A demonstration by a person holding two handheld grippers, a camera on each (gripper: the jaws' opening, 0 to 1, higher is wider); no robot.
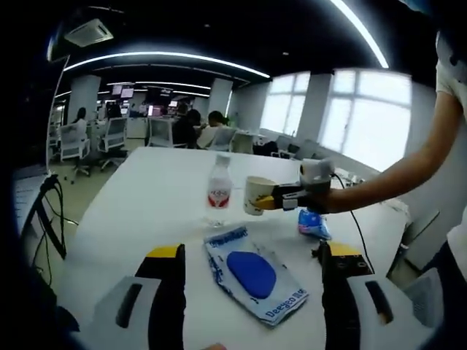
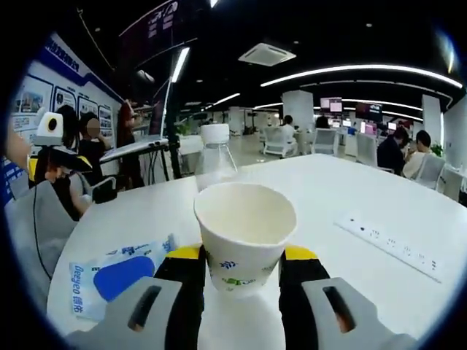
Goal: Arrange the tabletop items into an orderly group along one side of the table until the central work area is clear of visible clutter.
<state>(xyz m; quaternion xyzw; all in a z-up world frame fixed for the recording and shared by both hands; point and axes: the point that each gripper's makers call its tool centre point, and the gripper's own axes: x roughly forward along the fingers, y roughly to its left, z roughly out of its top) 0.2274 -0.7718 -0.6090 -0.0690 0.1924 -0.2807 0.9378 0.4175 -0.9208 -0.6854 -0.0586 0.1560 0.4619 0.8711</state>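
In the right gripper view, the right gripper (image 2: 243, 273) has its two yellow-tipped fingers (image 2: 186, 266) pinching a white paper cup (image 2: 244, 233) at the lower middle of the frame, one finger on each side of its printed base. The cup stands upright and its open mouth looks empty. Right behind it, in the upper middle, rises a clear plastic bottle (image 2: 214, 157) with a white cap. At the lower left a blue and white packet (image 2: 117, 273) lies flat on the white desk (image 2: 350, 189). A white power strip (image 2: 390, 244) lies toward the right edge.

In the left gripper view, the left gripper (image 1: 252, 266) has its fingers (image 1: 166, 281) spread wide at the bottom of the frame, holding nothing. Between them the blue and white packet (image 1: 252, 273) lies flat on the desk (image 1: 153, 189). Beyond it, at the centre, the bottle (image 1: 219, 189) stands upright, and just to its right the right gripper (image 1: 266, 200) holds the cup (image 1: 255, 195). A small blue wrapper (image 1: 314, 223) lies right of centre, below that gripper. A person's arm (image 1: 394, 175) reaches in from the right.
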